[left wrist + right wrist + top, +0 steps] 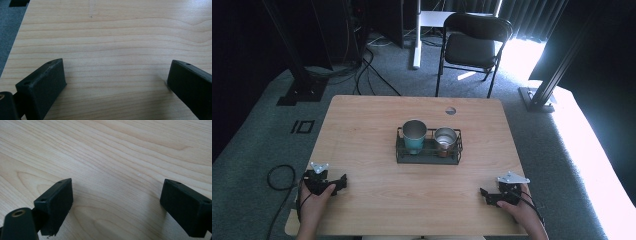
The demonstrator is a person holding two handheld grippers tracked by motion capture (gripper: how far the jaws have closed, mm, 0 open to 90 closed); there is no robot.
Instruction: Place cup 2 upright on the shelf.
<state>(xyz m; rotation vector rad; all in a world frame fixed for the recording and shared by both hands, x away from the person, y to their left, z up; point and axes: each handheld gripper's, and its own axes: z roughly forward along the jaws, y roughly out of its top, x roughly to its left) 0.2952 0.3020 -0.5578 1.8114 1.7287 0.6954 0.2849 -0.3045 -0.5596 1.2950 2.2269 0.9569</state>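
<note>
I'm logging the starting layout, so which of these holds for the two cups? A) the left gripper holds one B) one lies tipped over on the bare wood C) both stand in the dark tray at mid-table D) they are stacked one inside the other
C: the teal cup and the copper cup stand upright side by side in the dark tray.

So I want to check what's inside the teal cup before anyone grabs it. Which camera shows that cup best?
The high view. It looks down on the teal cup standing upright in the left end of the dark tray, next to a smaller metal cup. Its inside looks shadowed, so the contents can't be told. The two gripper views look at bare tabletop between open tongs, not the cup.
</note>
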